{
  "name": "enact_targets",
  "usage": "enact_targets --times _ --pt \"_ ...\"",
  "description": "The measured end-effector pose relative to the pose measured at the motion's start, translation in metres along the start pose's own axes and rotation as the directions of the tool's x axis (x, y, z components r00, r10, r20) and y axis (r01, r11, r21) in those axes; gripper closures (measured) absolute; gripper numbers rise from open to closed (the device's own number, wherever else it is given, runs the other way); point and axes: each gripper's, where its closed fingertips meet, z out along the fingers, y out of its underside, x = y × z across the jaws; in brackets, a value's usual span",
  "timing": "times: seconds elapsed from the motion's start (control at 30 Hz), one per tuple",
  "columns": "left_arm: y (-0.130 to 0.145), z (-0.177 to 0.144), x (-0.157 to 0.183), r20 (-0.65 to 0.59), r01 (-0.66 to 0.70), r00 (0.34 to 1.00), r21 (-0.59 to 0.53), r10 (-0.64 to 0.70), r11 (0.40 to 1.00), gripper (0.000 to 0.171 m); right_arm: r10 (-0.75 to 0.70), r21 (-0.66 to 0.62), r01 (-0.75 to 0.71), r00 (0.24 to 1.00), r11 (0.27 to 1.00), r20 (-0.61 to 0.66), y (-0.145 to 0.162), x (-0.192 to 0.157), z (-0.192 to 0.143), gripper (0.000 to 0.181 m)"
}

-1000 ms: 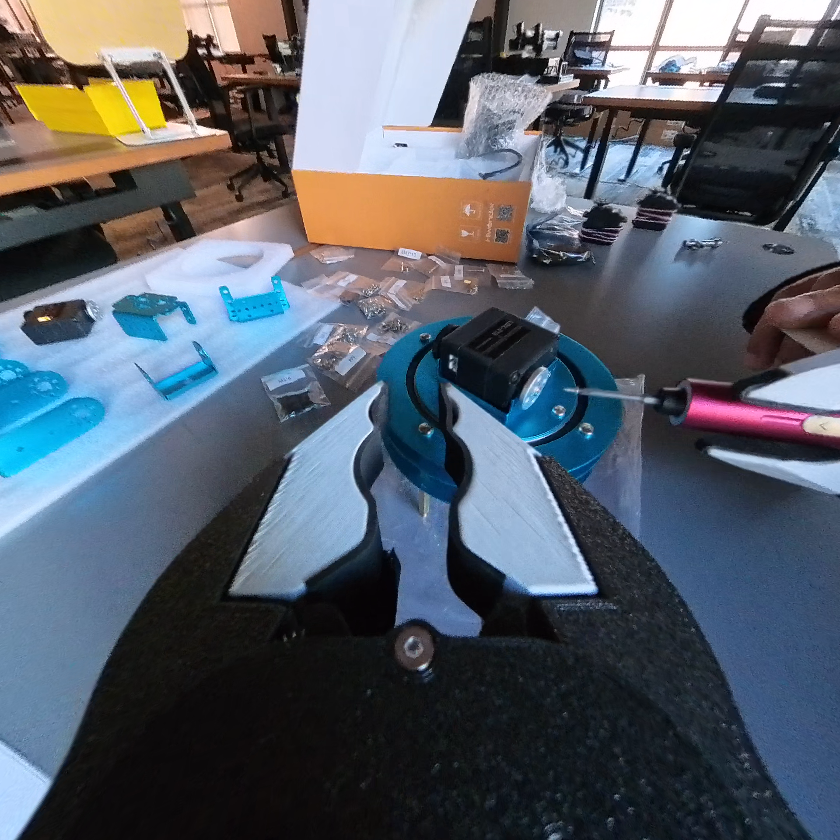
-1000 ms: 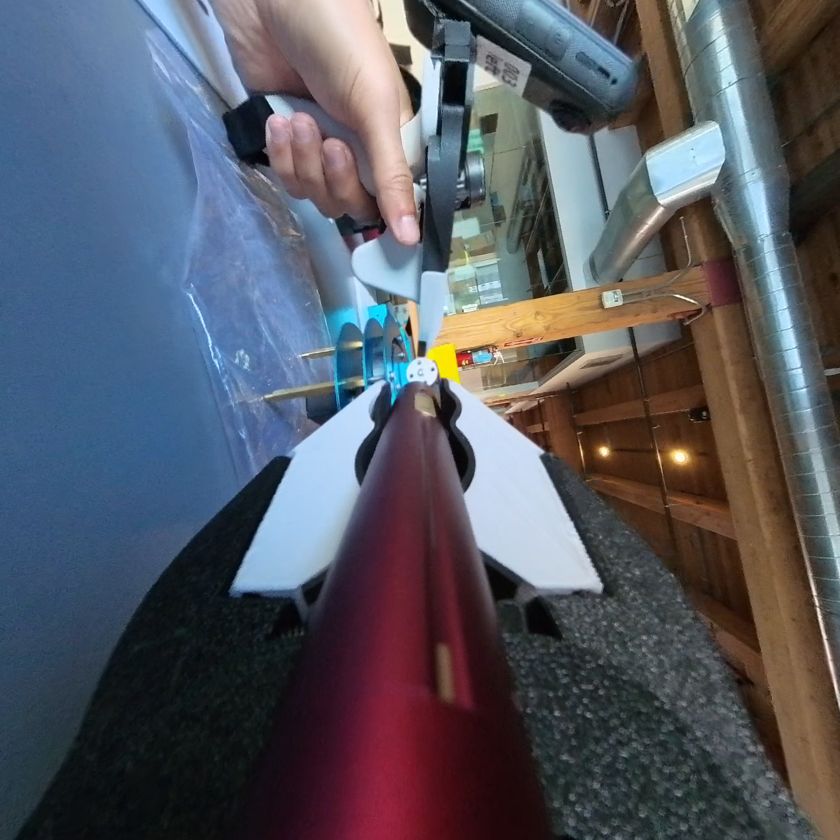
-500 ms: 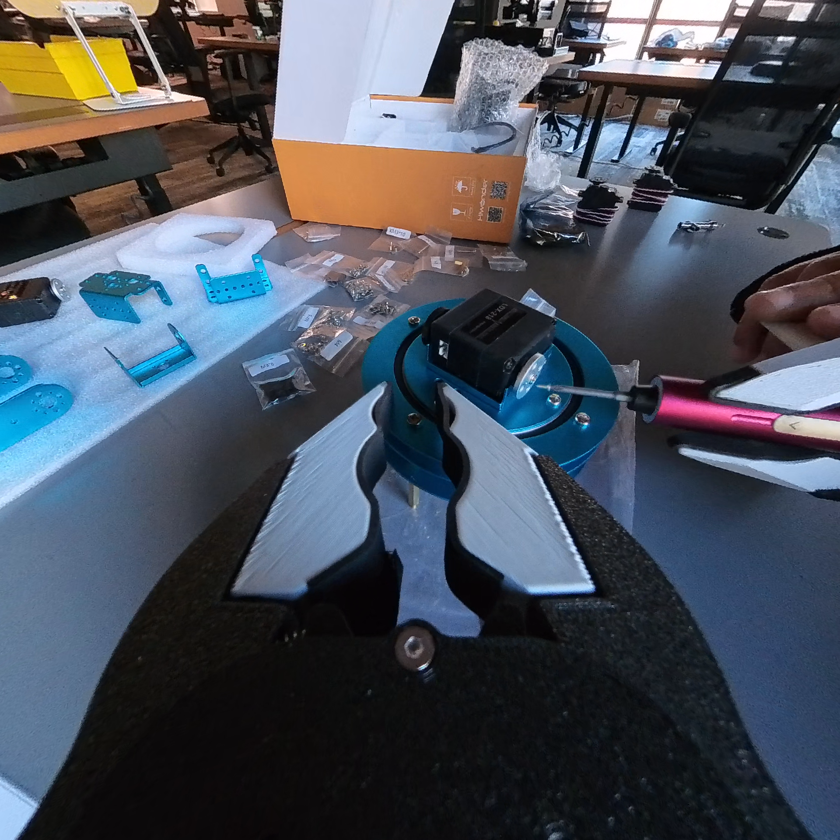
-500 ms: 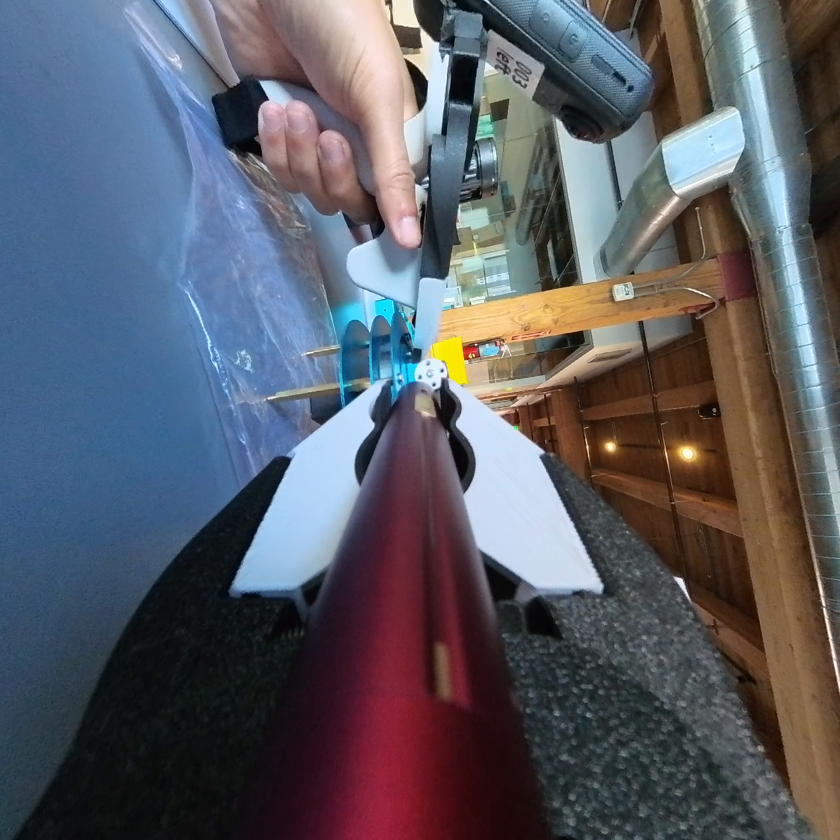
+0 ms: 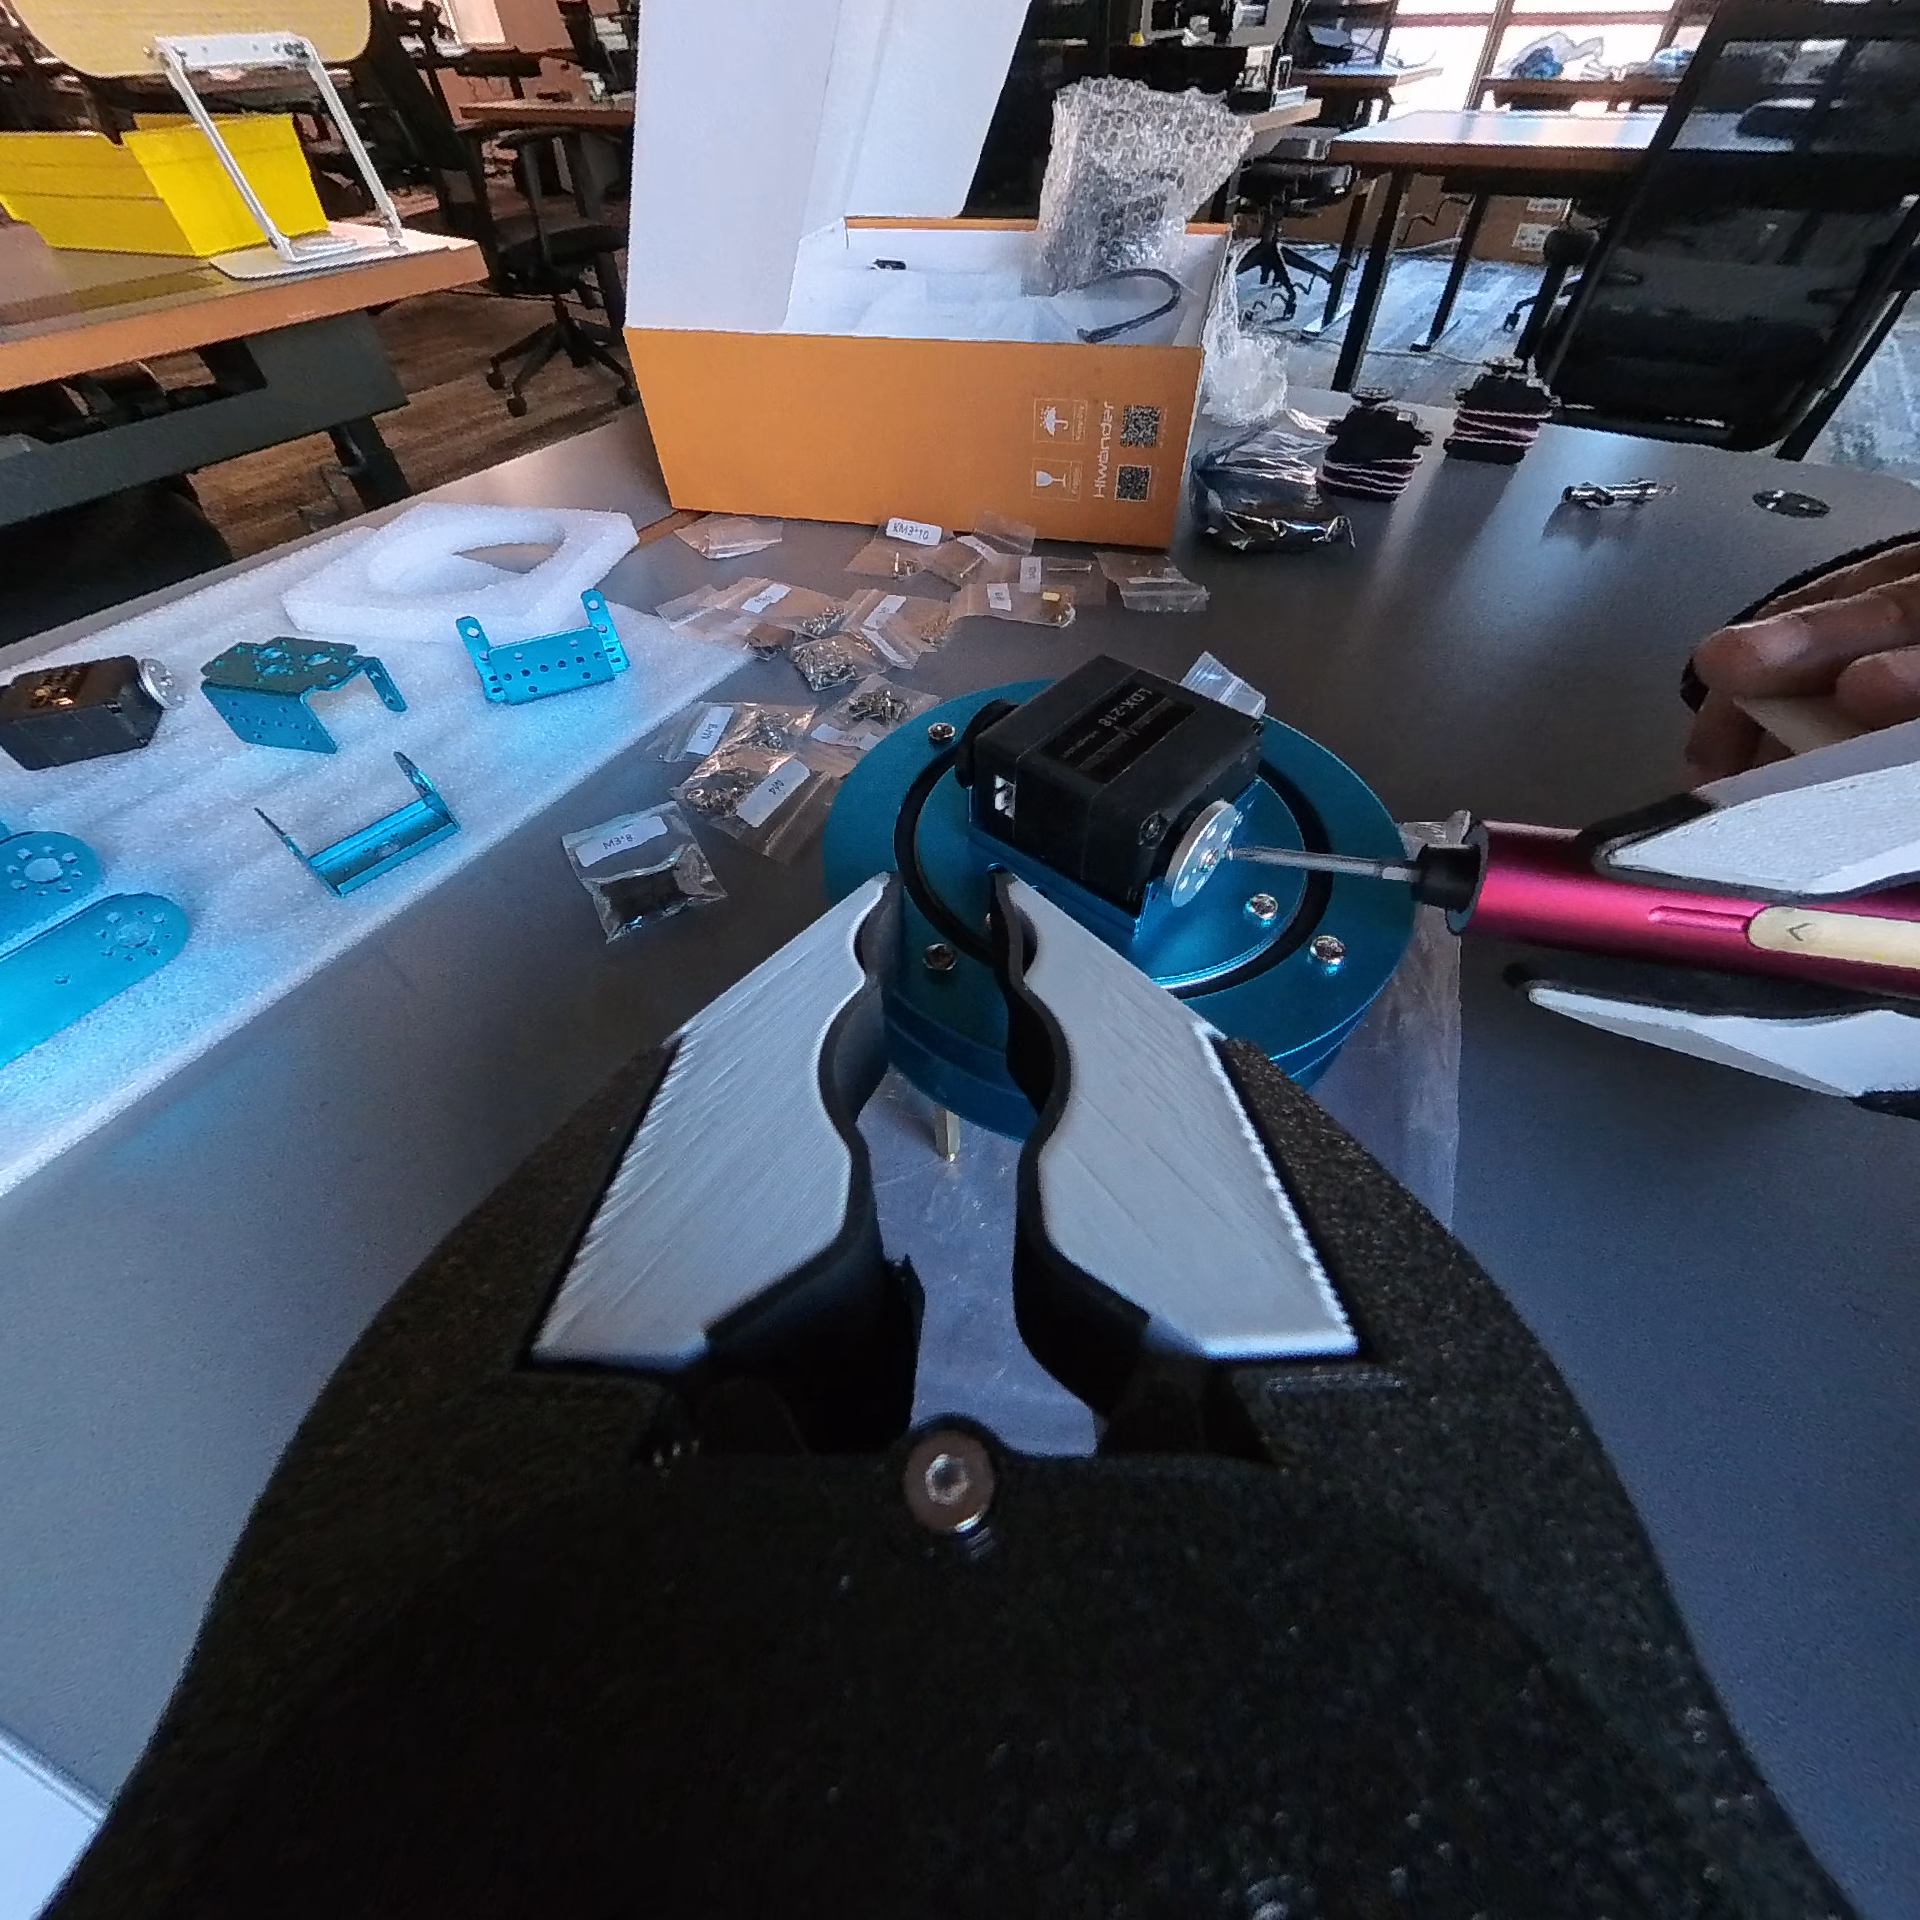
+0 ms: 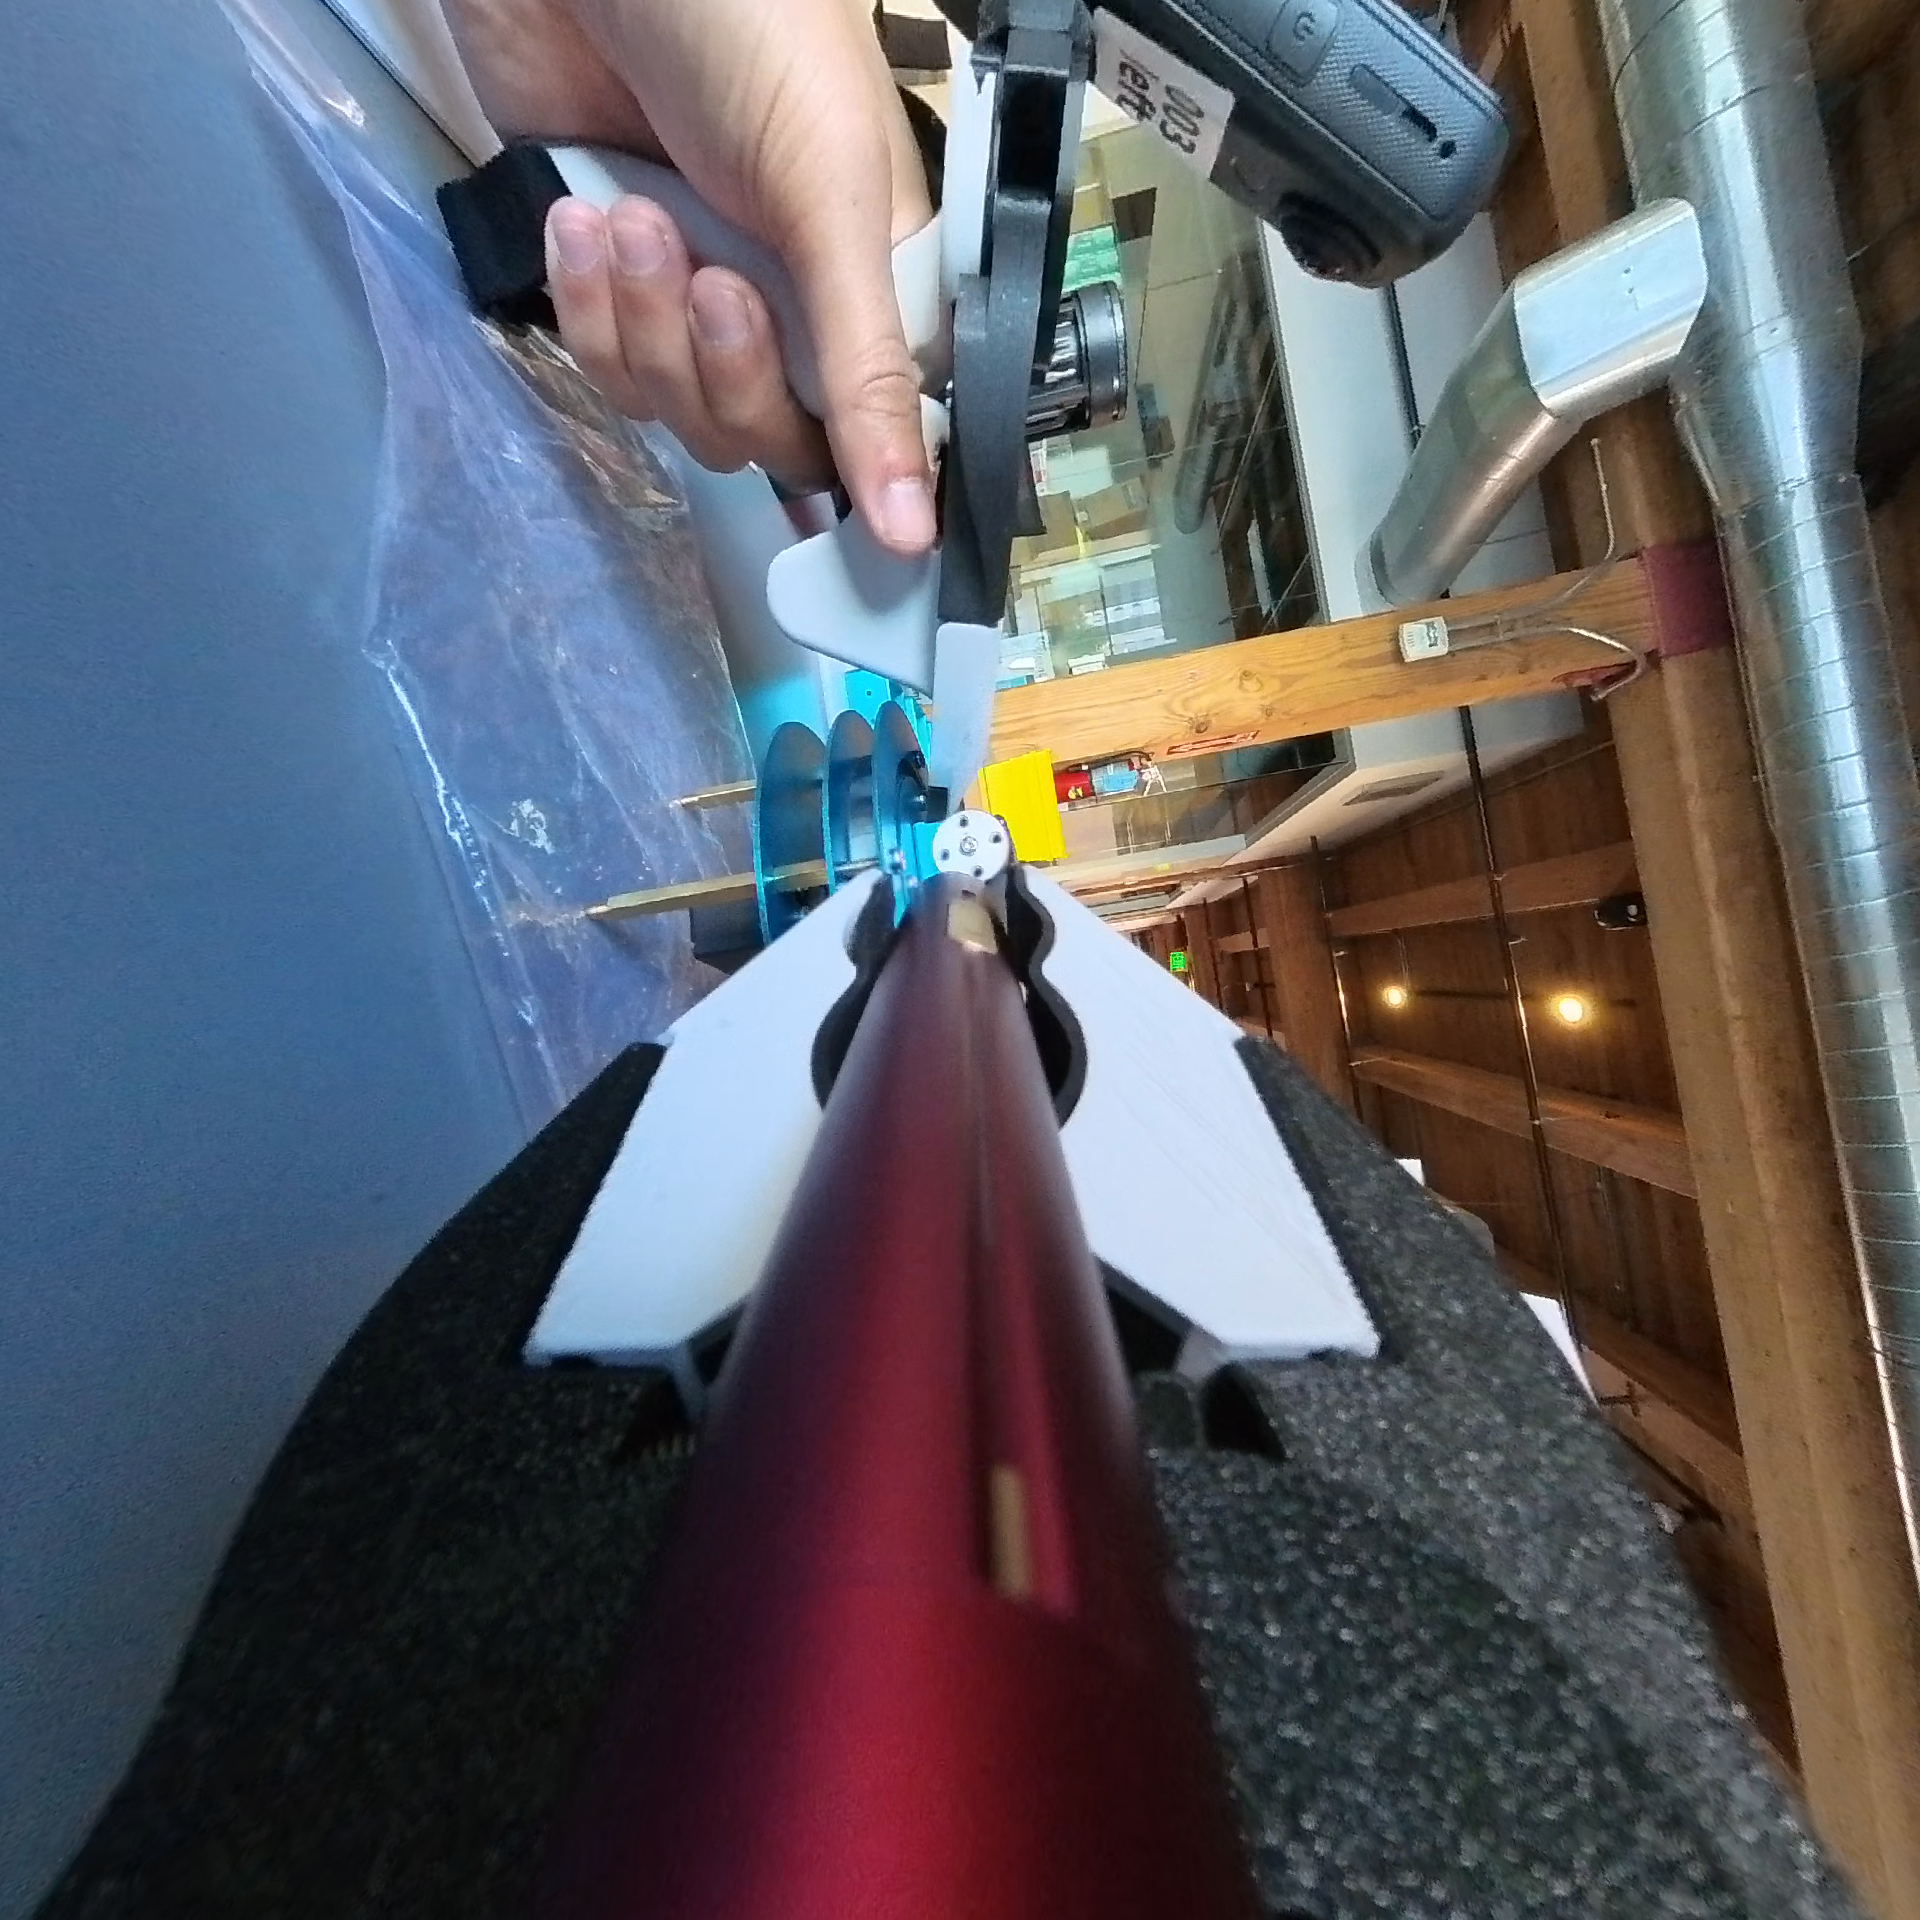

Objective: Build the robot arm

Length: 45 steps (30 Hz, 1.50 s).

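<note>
A black servo (image 5: pixel 1112 790) sits on a round blue metal base (image 5: pixel 1340 997) standing on brass posts over a clear plastic bag (image 5: pixel 1423 1091). My left gripper (image 5: pixel 943 904) is open by a narrow gap, and its fingertips rest at the base's near rim, holding nothing. It shows edge-on in the right wrist view (image 6: pixel 961 727). My right gripper (image 6: pixel 940 888) is shut on a red electric screwdriver (image 6: pixel 935 1351), held level. In the left wrist view the screwdriver (image 5: pixel 1662 920) comes in from the right. Its bit touches the centre of the servo's silver horn (image 5: pixel 1205 857).
An open orange box (image 5: pixel 904 436) stands behind. Small bags of screws (image 5: pixel 644 868) lie left of the base. A white foam sheet (image 5: pixel 156 1039) holds blue brackets (image 5: pixel 545 665) and another servo (image 5: pixel 73 707). Two wound servos (image 5: pixel 1371 447) sit at the back right. Hands (image 6: pixel 748 260) hold both grippers. One gripper's finger ends stand about 10 cm off the other's.
The screwdriver has moved left, and its bit now meets the servo horn's centre. My left gripper's fingers have stayed at the base's rim, with the gap slightly narrower.
</note>
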Motion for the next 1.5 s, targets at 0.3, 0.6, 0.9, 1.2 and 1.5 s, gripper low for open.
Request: enact_targets --times 0.3,0.6,0.9,1.2,1.5 --pt "0.000 0.000 0.000 0.000 -0.002 1.000 0.000 0.002 1.000 0.156 -0.017 -0.005 0.017 1.000 1.000 -0.003 0.001 -0.001 0.001 0.160" --pt "0.000 0.000 0.000 0.006 -0.015 1.000 -0.001 0.015 1.000 0.156 -0.023 -0.010 0.023 1.000 1.000 -0.006 0.001 -0.001 0.001 0.160" --pt "0.000 0.000 0.000 0.011 -0.024 1.000 0.000 0.024 1.000 0.156 -0.013 -0.011 0.013 1.000 1.000 0.009 0.002 -0.002 0.001 0.159" --pt "-0.032 -0.021 0.007 0.059 -0.157 0.987 0.127 0.150 0.979 0.154 0.013 0.001 -0.013 1.000 1.000 -0.012 0.002 0.004 -0.003 0.160" --pt "-0.022 -0.014 0.034 0.056 -0.363 0.932 0.079 0.359 0.928 0.133 0.006 0.014 -0.006 1.000 1.000 -0.002 -0.001 0.000 -0.003 0.160"
